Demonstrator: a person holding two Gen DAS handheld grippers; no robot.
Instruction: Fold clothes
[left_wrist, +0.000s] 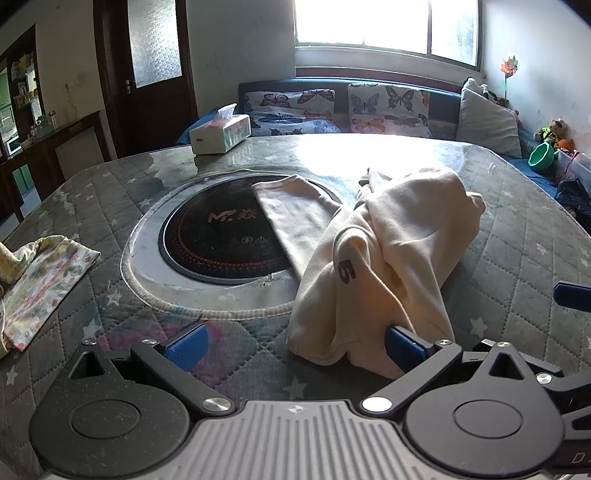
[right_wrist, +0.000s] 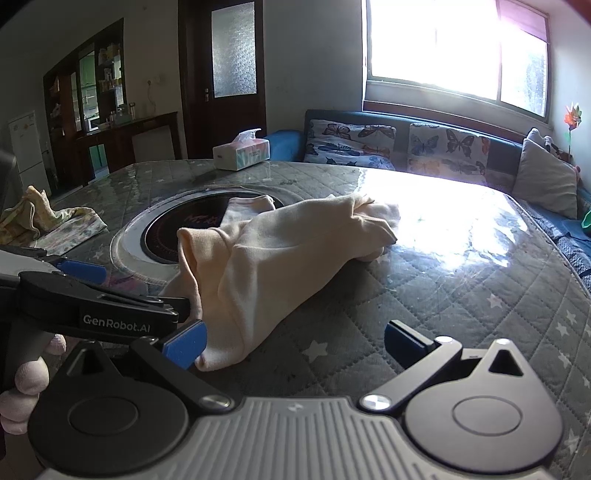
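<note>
A cream garment (left_wrist: 373, 258) with a dark "5" print lies crumpled on the quilted table cover (left_wrist: 110, 206), partly over a round black cooktop (left_wrist: 229, 236). It also shows in the right wrist view (right_wrist: 280, 254). My left gripper (left_wrist: 295, 347) is open, its jaws spread wide at the garment's near edge, the right finger (left_wrist: 402, 345) touching the cloth. My right gripper (right_wrist: 295, 345) is open, its left finger (right_wrist: 184, 347) against the garment's near corner. The left gripper (right_wrist: 85, 295) shows at the left of the right wrist view.
A floral cloth (left_wrist: 40, 280) lies at the table's left edge, also seen in the right wrist view (right_wrist: 55, 221). A tissue box (left_wrist: 219, 134) stands at the far side. A sofa with butterfly cushions (left_wrist: 384, 107) runs behind the table under a bright window.
</note>
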